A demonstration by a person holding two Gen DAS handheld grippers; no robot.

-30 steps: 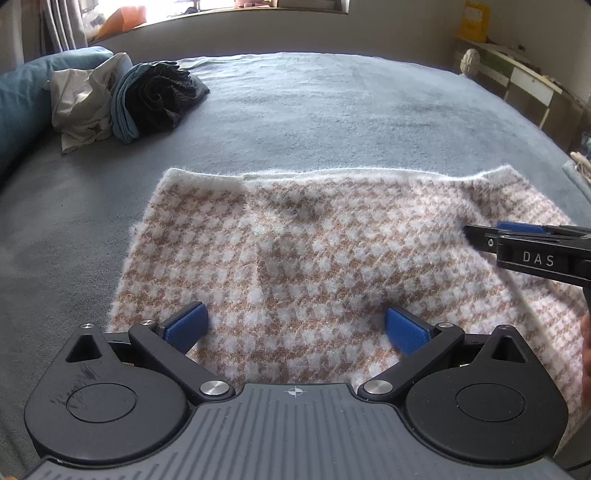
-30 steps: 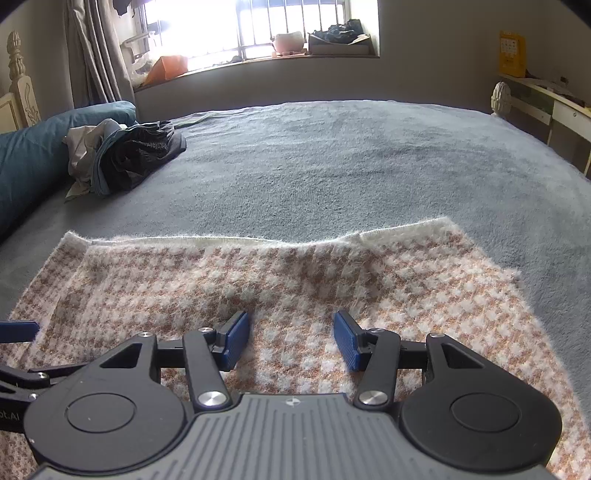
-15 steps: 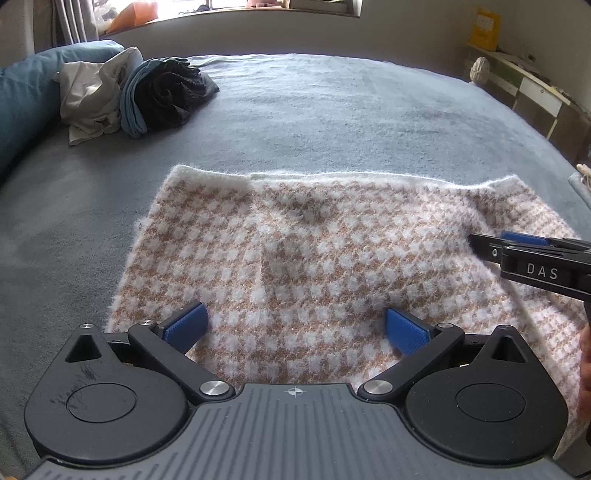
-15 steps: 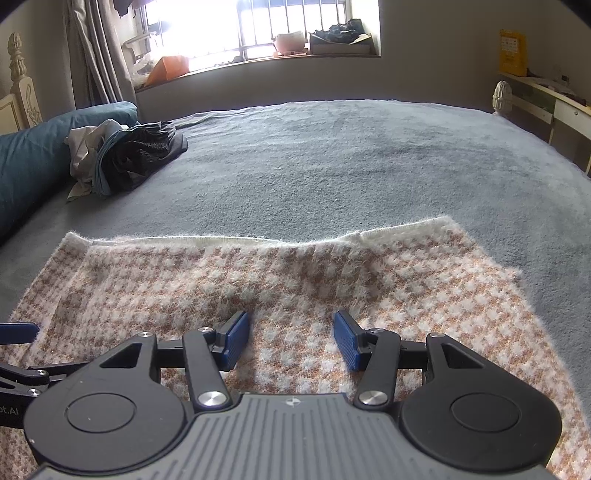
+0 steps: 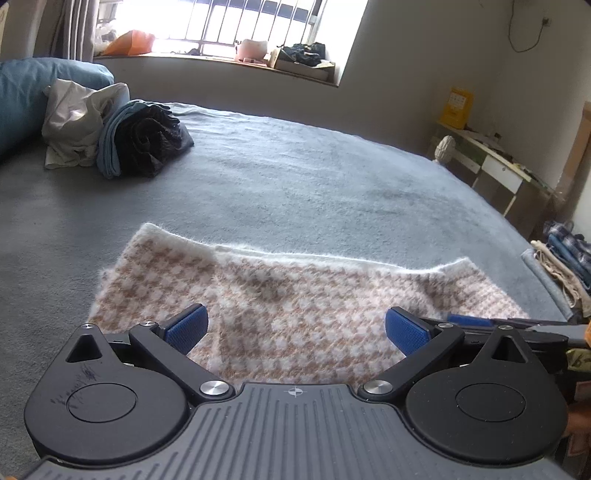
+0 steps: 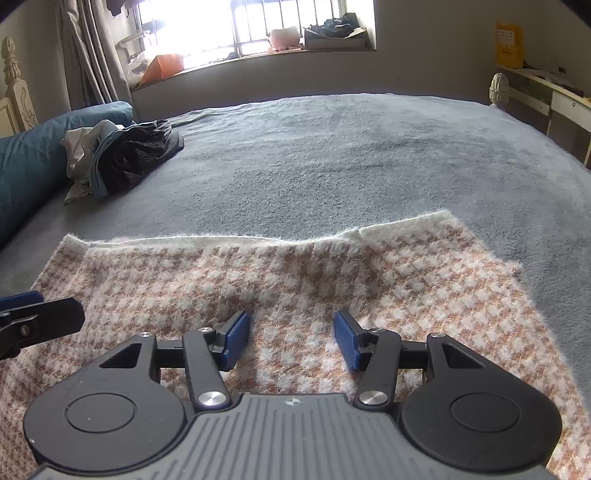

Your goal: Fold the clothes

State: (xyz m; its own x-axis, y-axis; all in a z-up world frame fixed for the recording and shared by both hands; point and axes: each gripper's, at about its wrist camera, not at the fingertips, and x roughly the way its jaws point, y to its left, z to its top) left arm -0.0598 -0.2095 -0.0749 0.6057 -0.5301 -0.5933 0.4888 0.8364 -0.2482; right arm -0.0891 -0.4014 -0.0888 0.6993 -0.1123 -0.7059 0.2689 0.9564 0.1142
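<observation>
Fuzzy houndstooth knit garment (image 6: pixel 295 280) lies flat on the grey bed (image 6: pixel 332 155), long axis nine to three; left gripper (image 5: pixel 294 330) and right gripper (image 6: pixel 290 336) hover over its near edge, jaws apart, nothing clamped, equally close.

Ahead of you the grey bed cover (image 6: pixel 332 158) stretches to the wall, where a barred window (image 6: pixel 280 22) glares above a sill (image 5: pixel 236 62) cluttered with an orange bag (image 6: pixel 162 66), a pink bowl (image 5: pixel 253 48) and dark items in a box (image 6: pixel 338 33). On your left you have a blue pillow (image 6: pixel 33 147) and grey curtains (image 6: pixel 92 51); on your right stands a pale desk with a drawer (image 5: pixel 498 170), a yellow box (image 5: pixel 456 107) on its far end.
</observation>
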